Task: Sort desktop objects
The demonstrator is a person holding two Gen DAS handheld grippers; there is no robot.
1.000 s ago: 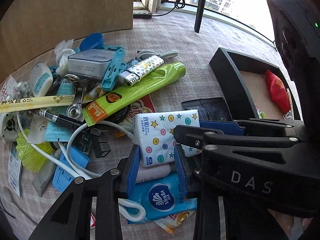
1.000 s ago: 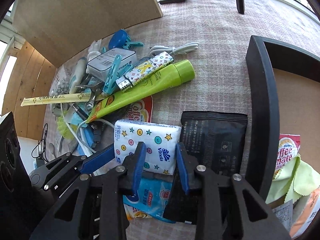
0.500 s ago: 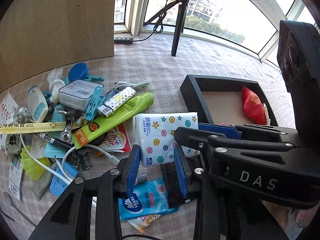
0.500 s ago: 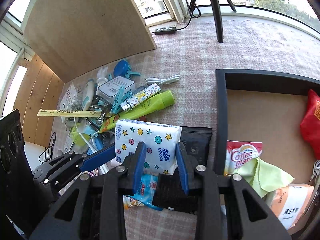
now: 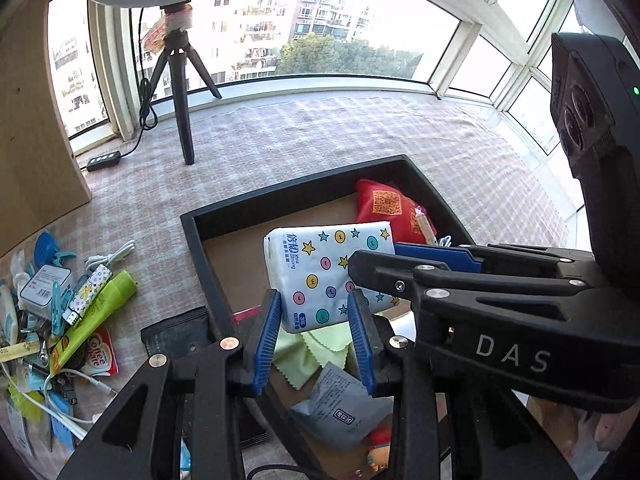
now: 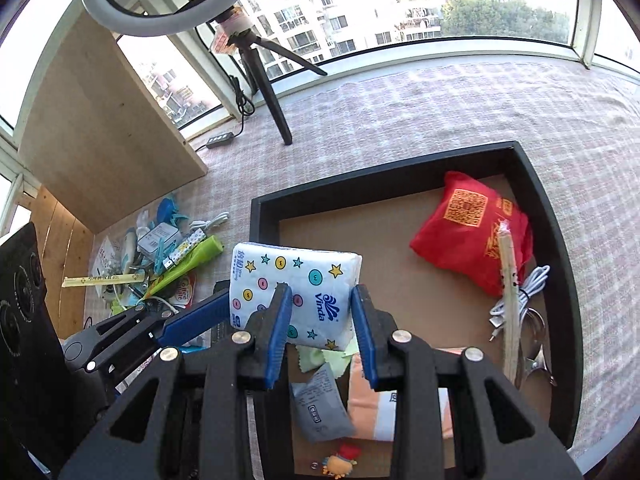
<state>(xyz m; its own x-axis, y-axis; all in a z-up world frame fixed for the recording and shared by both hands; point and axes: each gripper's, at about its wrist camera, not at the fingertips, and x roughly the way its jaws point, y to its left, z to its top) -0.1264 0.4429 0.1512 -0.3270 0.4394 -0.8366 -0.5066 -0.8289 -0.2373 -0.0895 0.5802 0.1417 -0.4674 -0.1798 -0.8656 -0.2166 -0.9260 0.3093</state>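
Observation:
A white tissue pack (image 5: 328, 264) printed with stars and coloured dots hangs in the air above the black tray (image 5: 280, 200). My left gripper (image 5: 314, 320) is shut on its near edge, with a blue pad on either side. In the right wrist view the same tissue pack (image 6: 296, 276) sits between the blue pads of my right gripper (image 6: 322, 320), which is also shut on it. The right gripper's blue finger (image 5: 436, 258) reaches the pack from the right in the left wrist view. The left one's finger (image 6: 192, 320) comes in from the left in the right wrist view.
The tray (image 6: 554, 248) holds a red pouch (image 6: 472, 228), a green cloth (image 5: 312, 352), a grey sachet (image 6: 320, 408), a white cable (image 6: 520, 296) and wrapped chopsticks. A pile of small items with a green tube (image 5: 96, 312) lies left. A tripod (image 5: 182, 92) and wooden board (image 5: 32, 120) stand behind.
Both grippers have lifted the tissue pack off the pile and carried it right and up. It now hangs over the tray instead of over the clutter.

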